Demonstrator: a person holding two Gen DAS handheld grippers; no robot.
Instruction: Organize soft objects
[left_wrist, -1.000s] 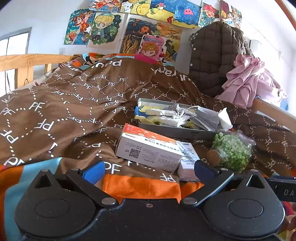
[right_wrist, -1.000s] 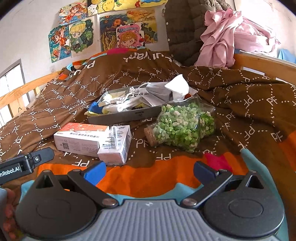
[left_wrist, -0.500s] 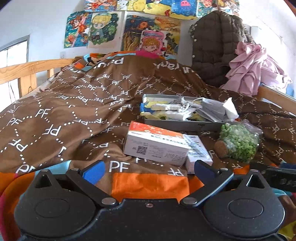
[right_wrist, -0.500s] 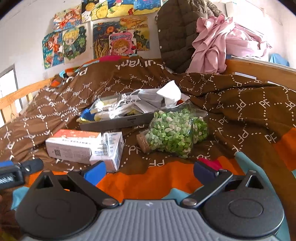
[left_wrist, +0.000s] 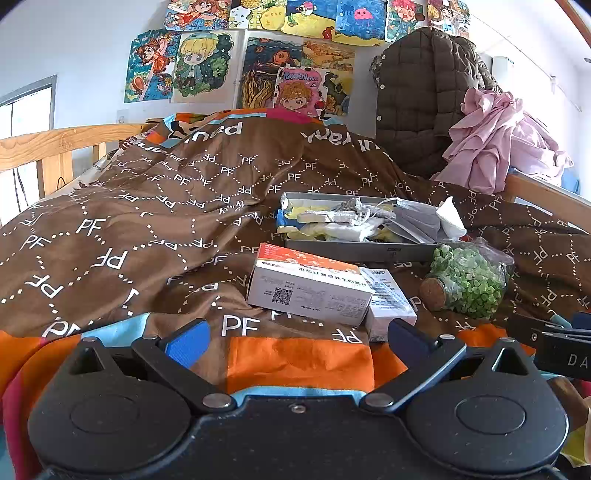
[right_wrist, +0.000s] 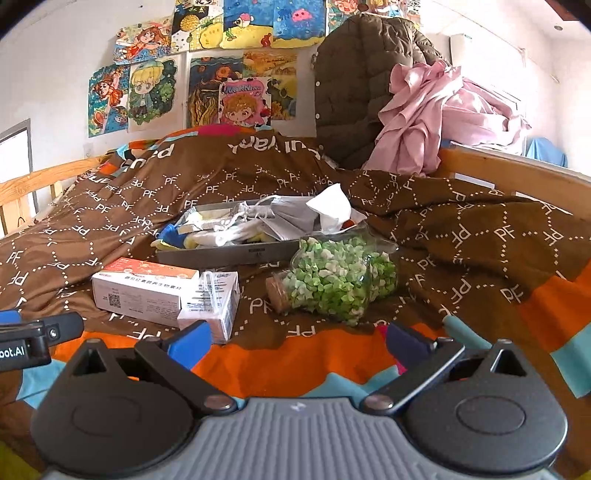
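Both grippers, left (left_wrist: 295, 341) and right (right_wrist: 297, 341), jaws wide open and empty, low over the quilt (left_wrist: 129, 229) near its orange band. Grey tray (left_wrist: 351, 251) mid-quilt, heaped with masks (left_wrist: 413, 221), tissue (left_wrist: 450, 218) and other soft bits. Just in front of tray: orange-white box (left_wrist: 310, 288) touching a smaller white box (left_wrist: 388, 302) on its right, corked jar (left_wrist: 465, 284) of green bits lying on its side right of those.
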